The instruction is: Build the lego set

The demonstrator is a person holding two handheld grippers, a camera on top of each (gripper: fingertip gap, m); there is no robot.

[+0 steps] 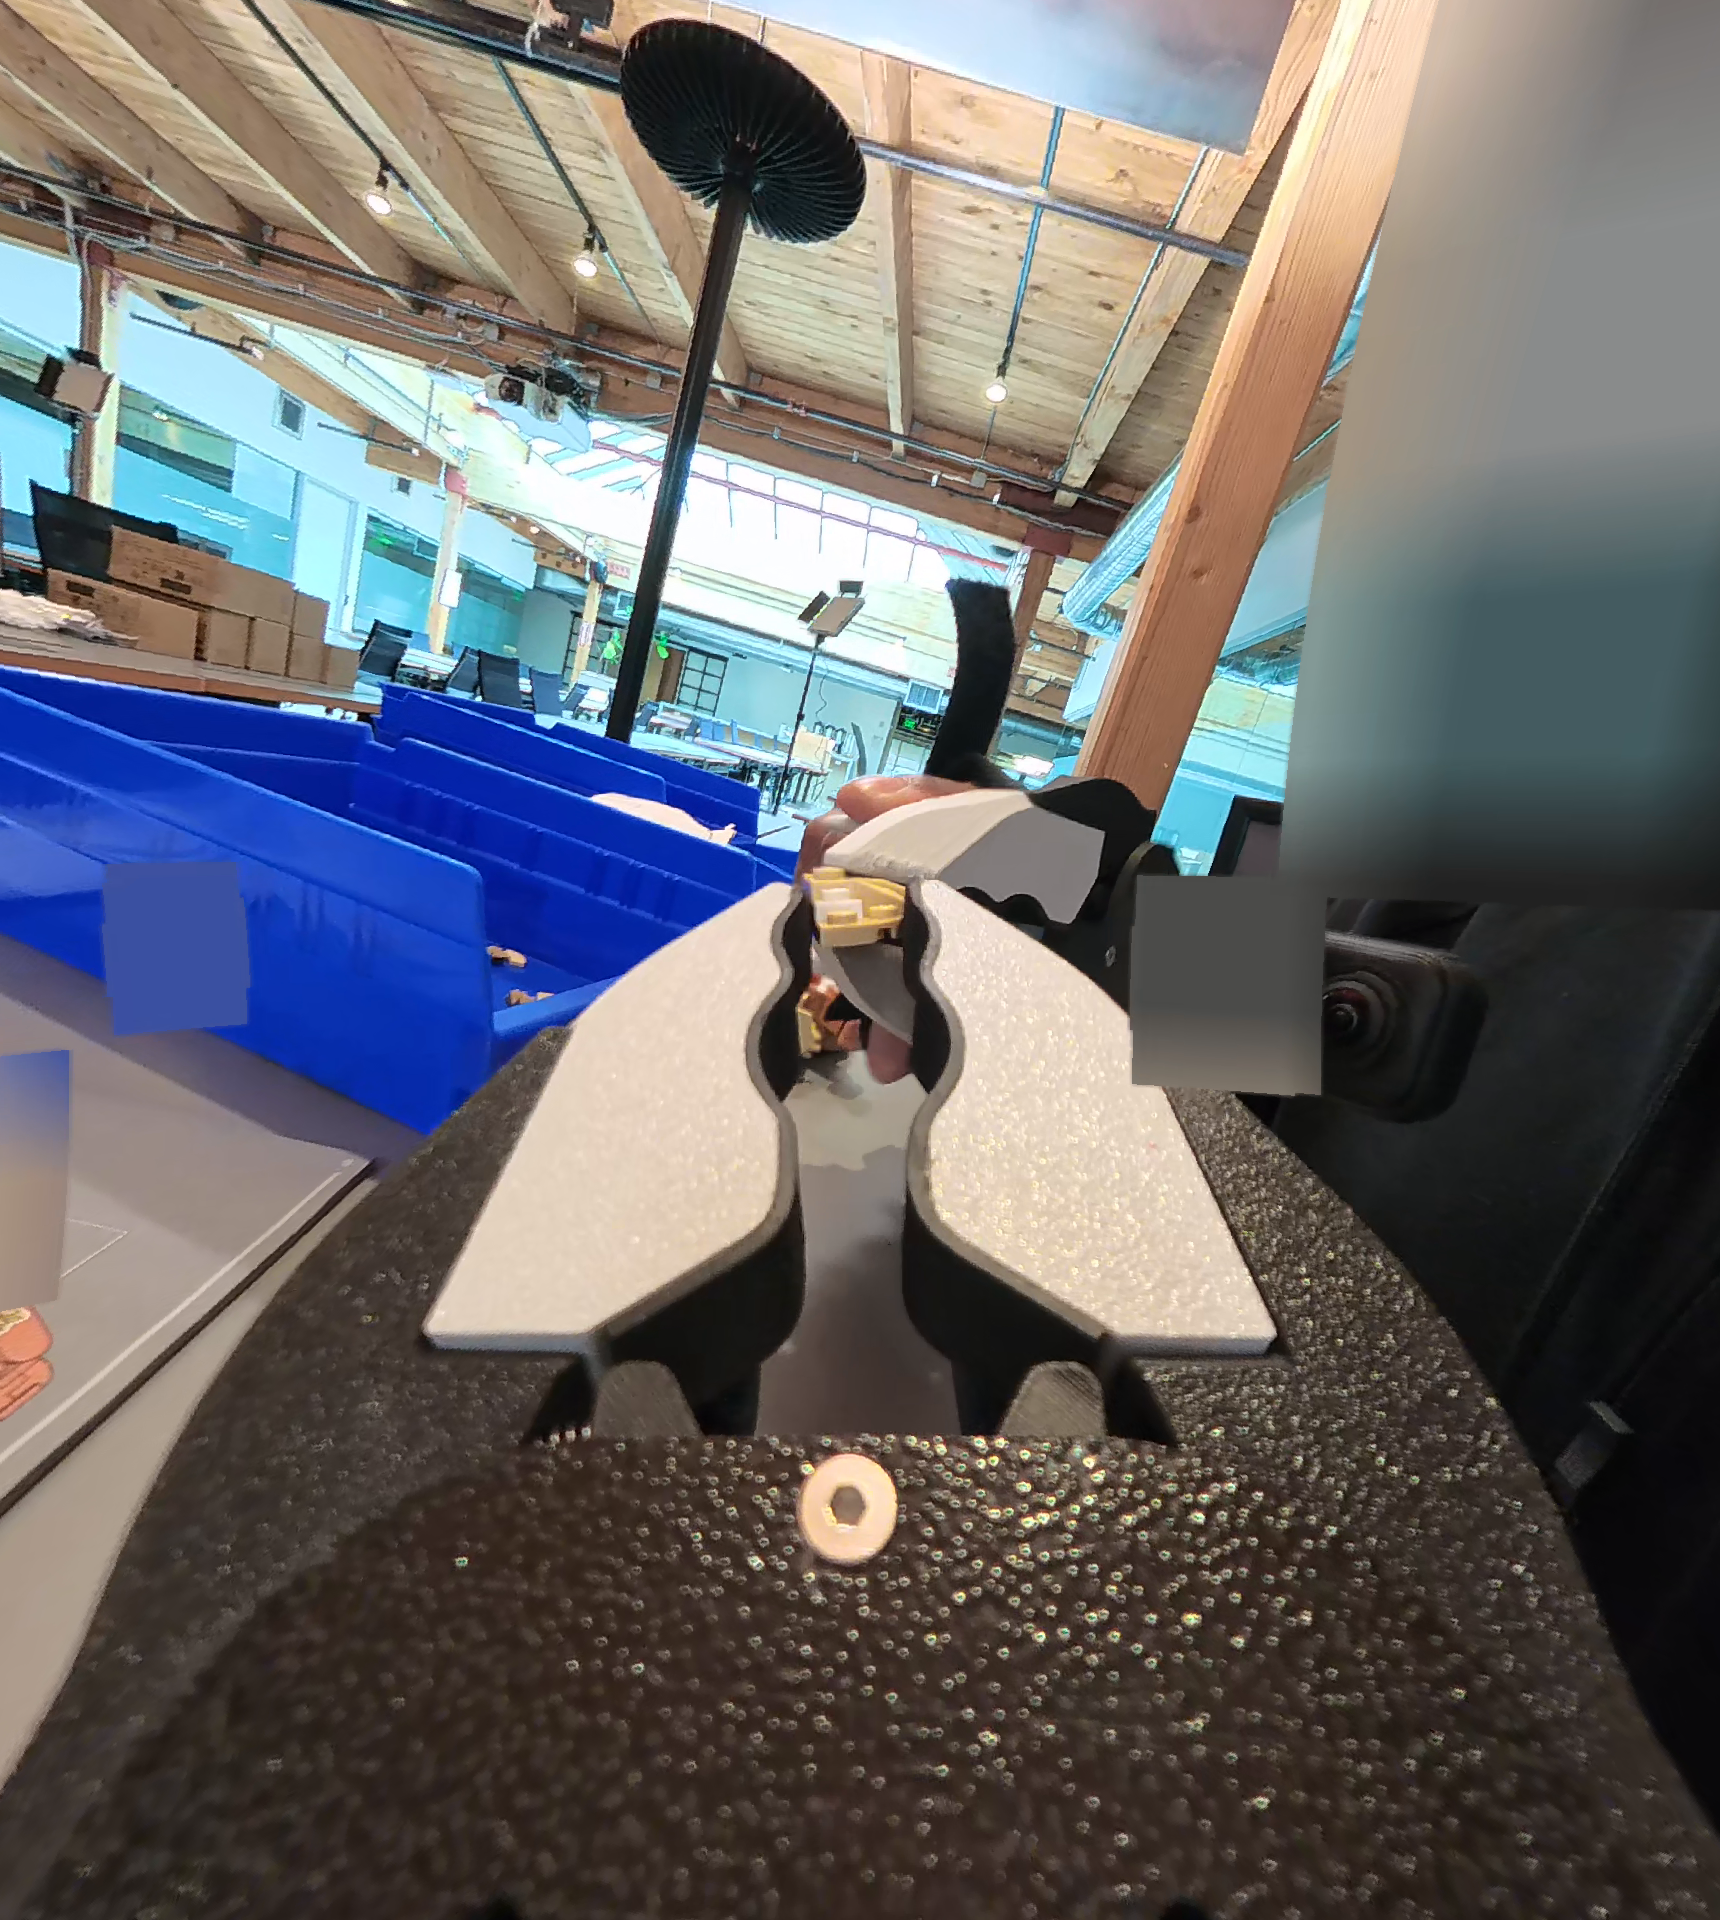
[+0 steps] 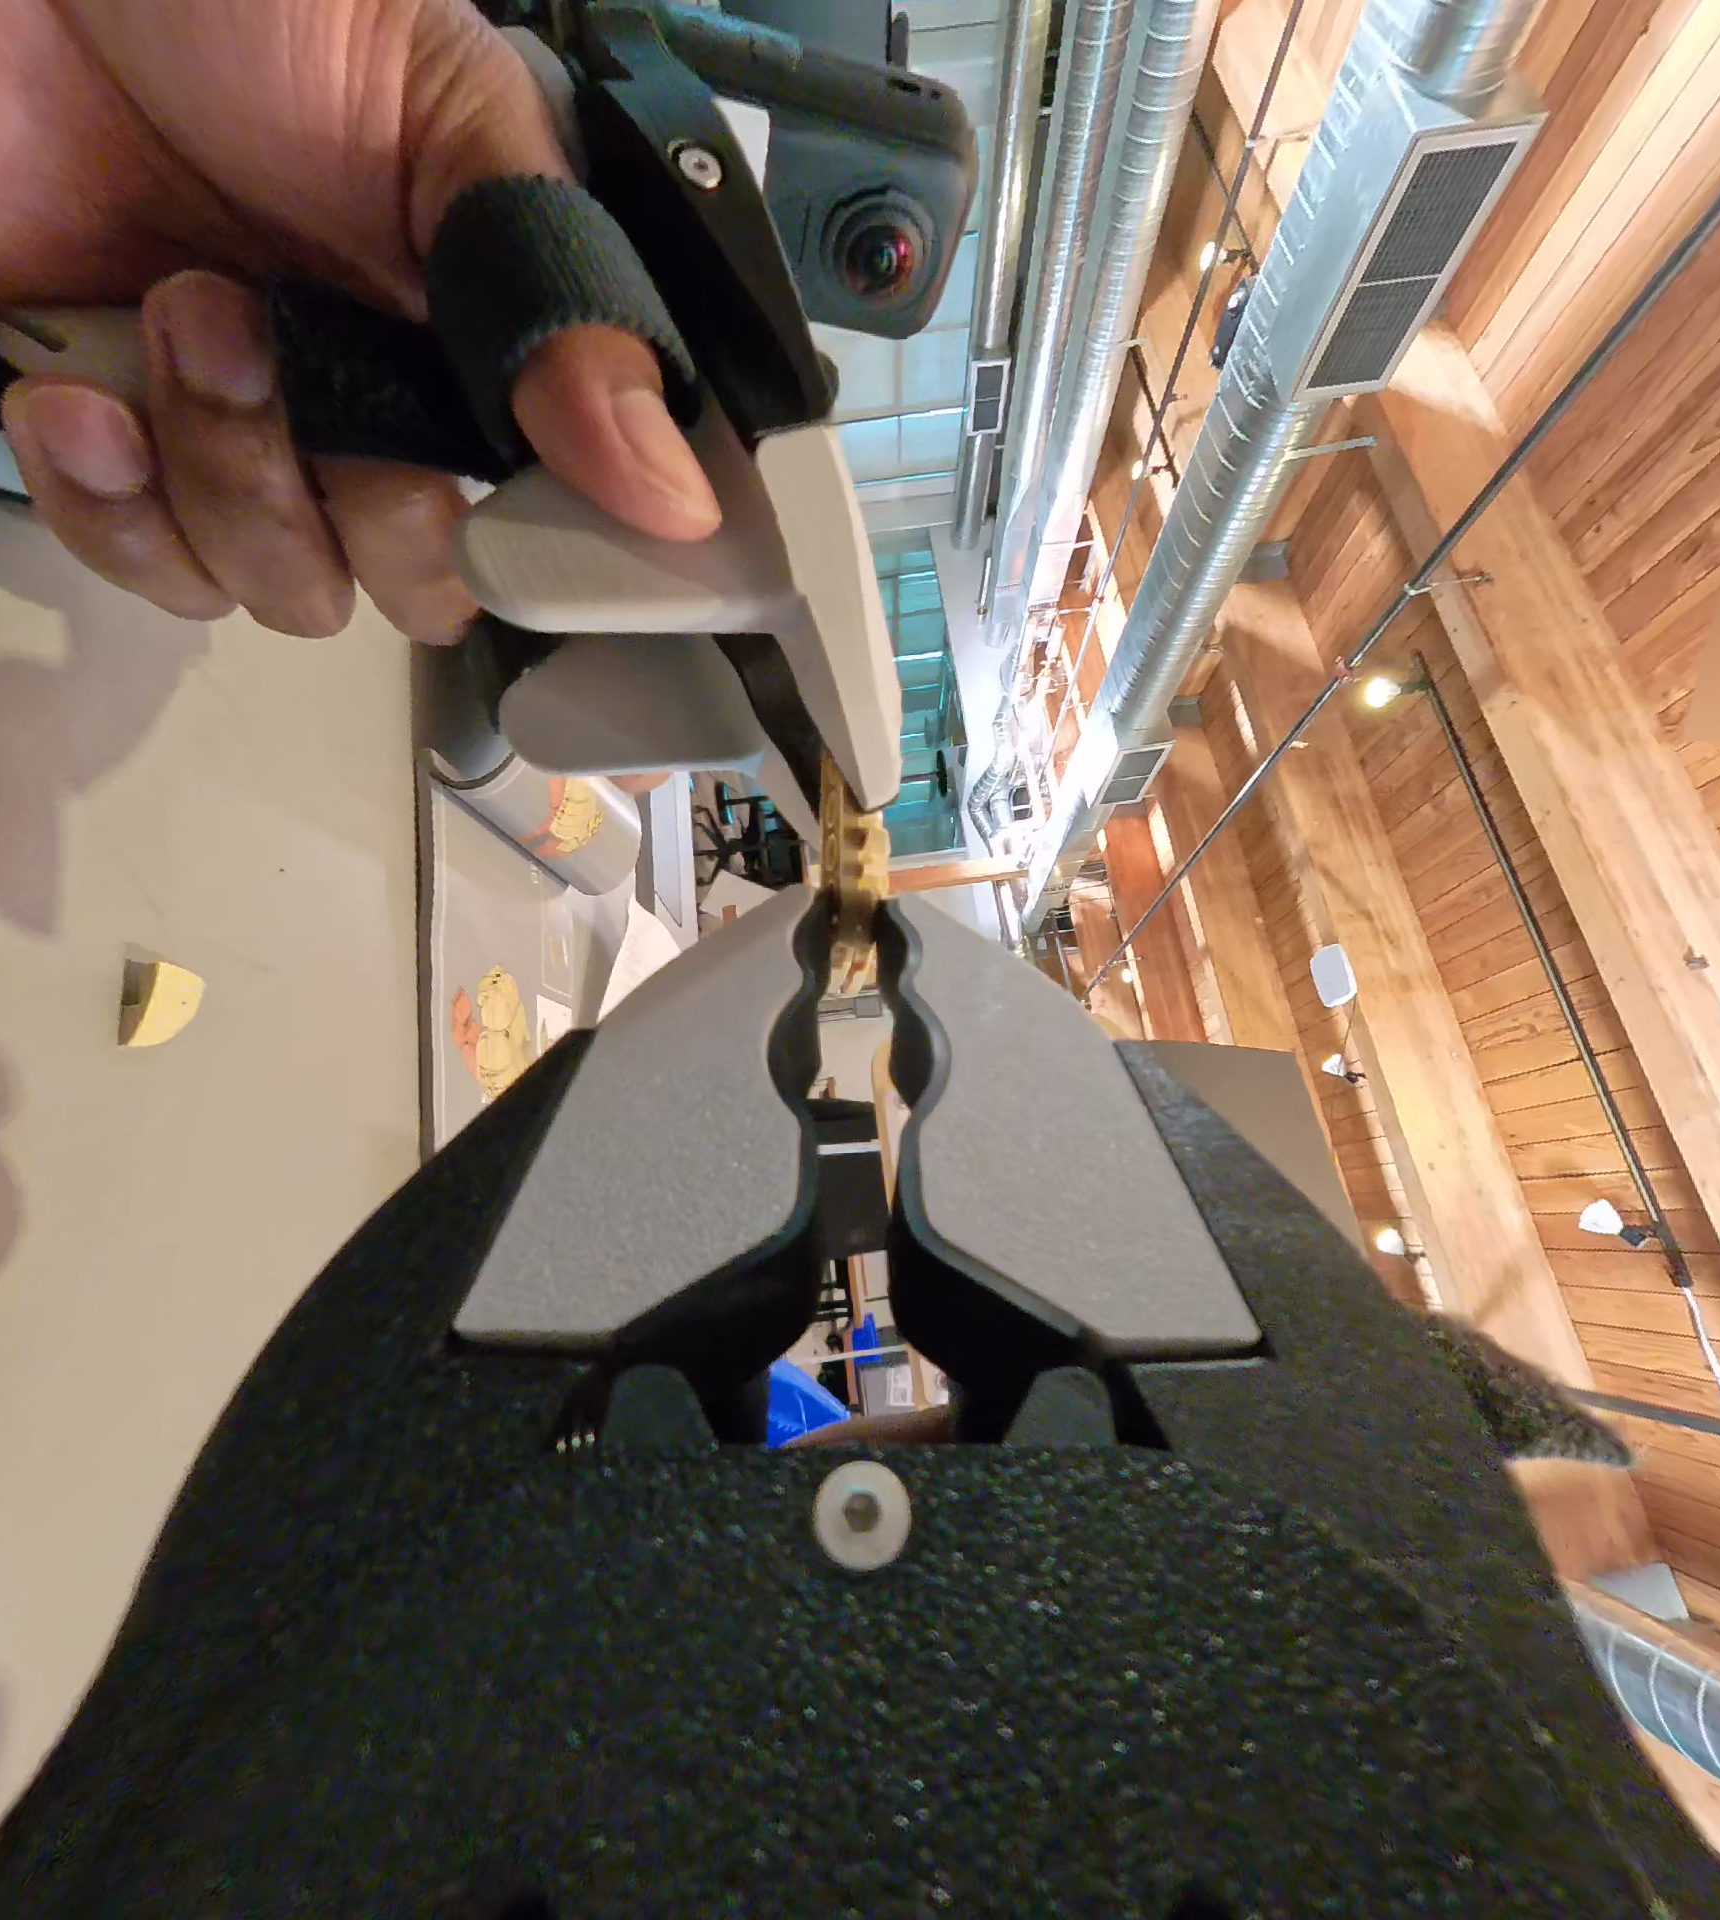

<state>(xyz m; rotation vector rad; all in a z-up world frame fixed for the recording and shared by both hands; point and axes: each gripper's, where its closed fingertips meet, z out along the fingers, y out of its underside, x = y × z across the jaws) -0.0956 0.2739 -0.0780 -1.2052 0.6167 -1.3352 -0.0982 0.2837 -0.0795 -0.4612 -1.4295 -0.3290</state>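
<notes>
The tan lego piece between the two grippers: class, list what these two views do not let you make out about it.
- Tan lego piece: left wrist view, full shape hidden by left gripper fingers.
- Right wrist view: right gripper covers its lower part.
- Blue bin contents: mostly hidden by its walls.
</notes>
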